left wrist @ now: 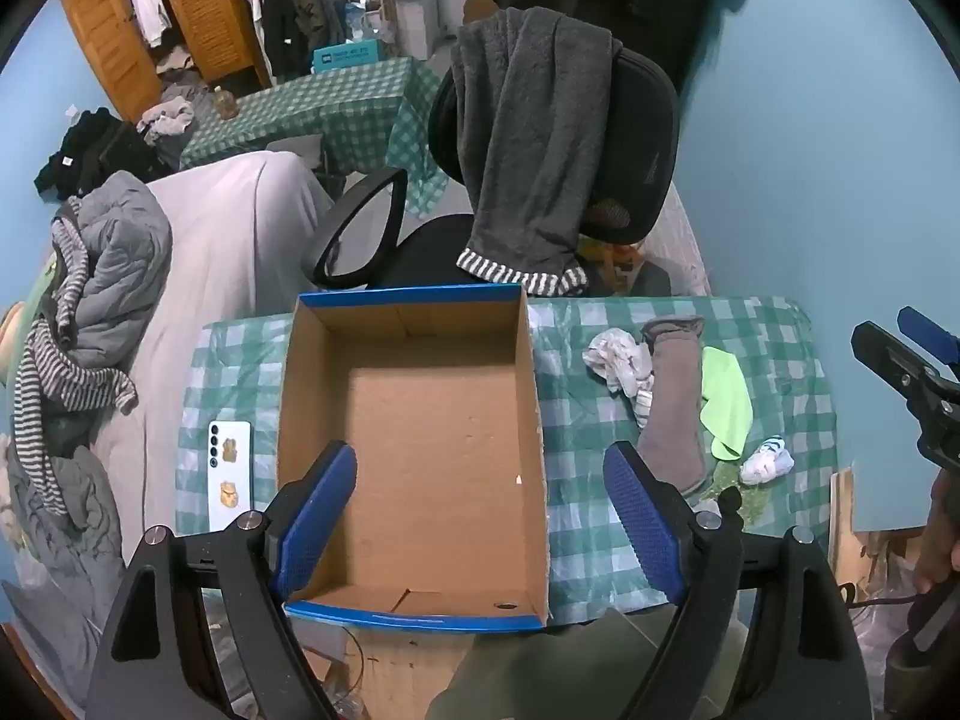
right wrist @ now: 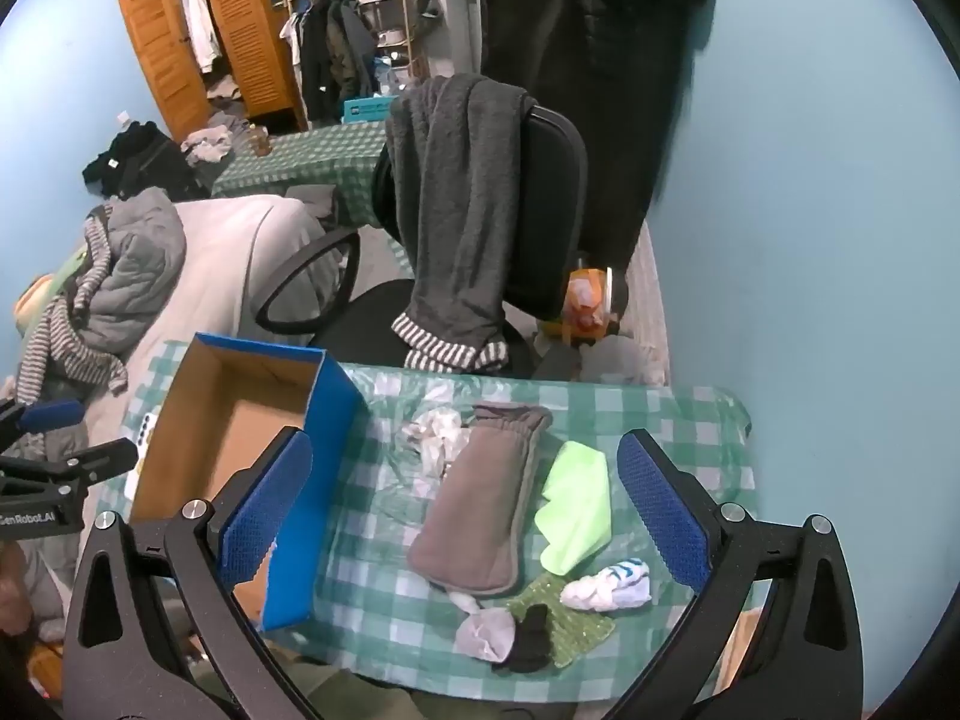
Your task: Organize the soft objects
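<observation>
— Both grippers, left gripper (left wrist: 480, 516) and right gripper (right wrist: 462, 510), gape wide, holding nothing.
— Grey sock (right wrist: 480, 504), at the box's (right wrist: 324, 480) three o'clock, looks limp and light; pinch its middle.

1 cardboard box (right wrist: 228, 438), blue outside, sits on 1 checked table (right wrist: 384, 588). 1 phone (left wrist: 229, 474) lies beside it.

Soft things on the cloth, approx 7:
- 1 grey-brown pad (right wrist: 486, 498)
- 1 lime green cloth (right wrist: 576, 510)
- 1 crumpled white rag (right wrist: 438, 432)
- 1 white/blue sock ball (right wrist: 609, 588)
- 1 green knit piece (right wrist: 576, 621)
- 1 black bit (right wrist: 531, 639)
- 1 pale grey bit (right wrist: 489, 633)

Grippers: 2, w/ 2 blue pads each – left gripper (left wrist: 480, 522), right gripper (right wrist: 465, 516).

Bkgd: 1 office chair (left wrist: 636, 138) w/ 1 grey garment (left wrist: 528, 144) over it, 1 wooden wardrobe (right wrist: 240, 30), 1 more checked table (left wrist: 348, 108). Clothes piles too jumbled to count.
</observation>
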Demonstrator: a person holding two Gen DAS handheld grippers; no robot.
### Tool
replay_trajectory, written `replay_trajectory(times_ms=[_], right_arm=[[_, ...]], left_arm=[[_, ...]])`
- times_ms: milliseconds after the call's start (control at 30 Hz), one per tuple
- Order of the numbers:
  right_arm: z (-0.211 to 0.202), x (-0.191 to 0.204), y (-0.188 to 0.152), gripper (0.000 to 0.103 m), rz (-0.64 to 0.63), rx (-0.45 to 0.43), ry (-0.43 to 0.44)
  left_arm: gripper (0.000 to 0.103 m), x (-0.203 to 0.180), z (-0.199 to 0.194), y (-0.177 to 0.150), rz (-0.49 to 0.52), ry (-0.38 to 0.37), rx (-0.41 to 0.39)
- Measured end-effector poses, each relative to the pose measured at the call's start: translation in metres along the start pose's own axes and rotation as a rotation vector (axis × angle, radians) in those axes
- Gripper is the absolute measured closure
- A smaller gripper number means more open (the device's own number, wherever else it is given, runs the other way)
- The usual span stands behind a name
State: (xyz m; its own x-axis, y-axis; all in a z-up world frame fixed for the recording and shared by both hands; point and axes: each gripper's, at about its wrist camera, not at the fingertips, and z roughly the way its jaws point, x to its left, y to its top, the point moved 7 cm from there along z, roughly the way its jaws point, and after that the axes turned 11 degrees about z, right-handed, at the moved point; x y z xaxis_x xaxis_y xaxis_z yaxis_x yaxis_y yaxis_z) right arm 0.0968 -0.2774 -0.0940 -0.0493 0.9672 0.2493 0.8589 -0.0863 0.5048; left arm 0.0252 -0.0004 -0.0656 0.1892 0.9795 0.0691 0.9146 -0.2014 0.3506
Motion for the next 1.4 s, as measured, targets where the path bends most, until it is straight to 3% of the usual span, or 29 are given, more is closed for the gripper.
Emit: replay_trajectory(times_ms=[1400], right_arm=[[0.002,-0.002,-0.001,0.002,0.003,0.012,0.003]], left_arm=[[0.017,-0.014,0.001,0.002,0.001,-0.013,-0.014]])
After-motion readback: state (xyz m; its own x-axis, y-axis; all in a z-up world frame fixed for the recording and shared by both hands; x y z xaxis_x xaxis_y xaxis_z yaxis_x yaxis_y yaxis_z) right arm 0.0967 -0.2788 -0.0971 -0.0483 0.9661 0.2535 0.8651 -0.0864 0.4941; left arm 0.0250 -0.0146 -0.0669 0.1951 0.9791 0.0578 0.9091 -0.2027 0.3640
